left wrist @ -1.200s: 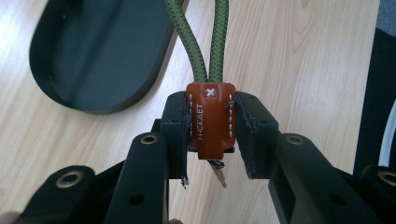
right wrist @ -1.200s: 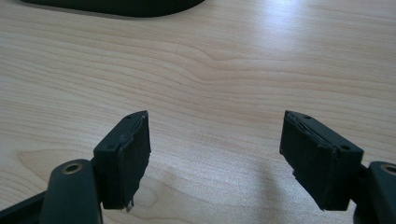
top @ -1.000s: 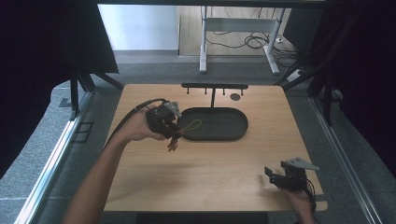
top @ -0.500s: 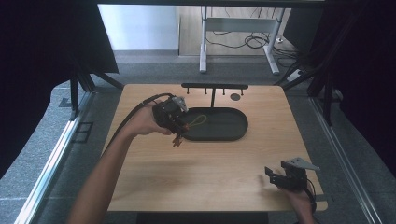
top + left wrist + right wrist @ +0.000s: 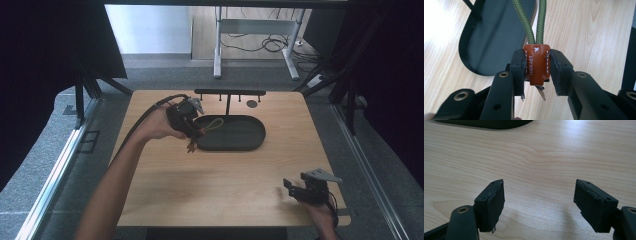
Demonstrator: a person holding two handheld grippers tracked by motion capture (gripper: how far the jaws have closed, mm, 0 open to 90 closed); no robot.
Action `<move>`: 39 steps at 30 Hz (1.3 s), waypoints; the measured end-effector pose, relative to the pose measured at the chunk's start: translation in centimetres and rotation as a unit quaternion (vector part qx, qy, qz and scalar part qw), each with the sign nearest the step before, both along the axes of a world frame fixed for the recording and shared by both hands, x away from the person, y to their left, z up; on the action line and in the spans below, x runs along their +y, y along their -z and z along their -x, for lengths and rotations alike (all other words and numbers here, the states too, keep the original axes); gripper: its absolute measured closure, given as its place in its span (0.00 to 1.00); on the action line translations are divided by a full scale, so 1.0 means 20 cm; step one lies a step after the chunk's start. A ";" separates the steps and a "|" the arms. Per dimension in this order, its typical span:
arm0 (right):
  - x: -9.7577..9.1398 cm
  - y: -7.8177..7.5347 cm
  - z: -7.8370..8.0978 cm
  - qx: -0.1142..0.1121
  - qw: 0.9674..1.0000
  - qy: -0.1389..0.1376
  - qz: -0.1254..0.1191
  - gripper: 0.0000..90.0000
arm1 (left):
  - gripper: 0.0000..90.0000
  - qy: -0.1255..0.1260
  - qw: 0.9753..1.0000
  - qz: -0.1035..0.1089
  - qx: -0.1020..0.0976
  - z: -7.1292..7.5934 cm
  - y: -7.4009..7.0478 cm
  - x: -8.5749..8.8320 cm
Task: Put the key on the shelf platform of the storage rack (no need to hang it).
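Note:
My left gripper is shut on a brown leather key fob with white stitching. A green cord loop rises out of the fob, and a small key tip hangs below it. In the high view the left gripper hovers at the left end of a black oval tray. There the cord loop reaches over the tray and a key dangles beneath the hand. Near the table's front right corner my right gripper stands open. Nothing but bare wood shows between its pads.
A low black rack with several pegs stands behind the tray, with a small dark disc beside it. The tray's rim shows at the top of the right gripper view. A cable trails from the left gripper off the table's left side.
My left hand has carried the key fob right and slightly up, so the cord loop now hangs over the tray's left end. The right gripper has stayed put.

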State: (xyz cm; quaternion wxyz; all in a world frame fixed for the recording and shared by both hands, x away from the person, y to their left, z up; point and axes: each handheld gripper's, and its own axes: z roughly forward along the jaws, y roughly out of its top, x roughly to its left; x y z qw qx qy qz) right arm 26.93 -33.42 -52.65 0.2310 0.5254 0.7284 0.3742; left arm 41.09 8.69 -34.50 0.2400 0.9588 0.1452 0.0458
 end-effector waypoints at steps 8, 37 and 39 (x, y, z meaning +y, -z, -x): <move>0.00 0.00 0.00 0.000 1.000 -0.001 0.000 0.28 | 0.74 -0.002 1.000 -0.005 0.006 -0.05 0.01 -0.05; -0.02 0.00 0.00 0.003 1.000 0.004 0.003 0.28 | 0.74 -0.005 0.999 -0.029 0.013 -0.27 0.05 -0.21; -0.02 0.00 0.01 0.002 1.000 0.006 0.003 0.28 | 0.74 -0.002 0.999 -0.028 0.015 -0.29 0.06 -0.22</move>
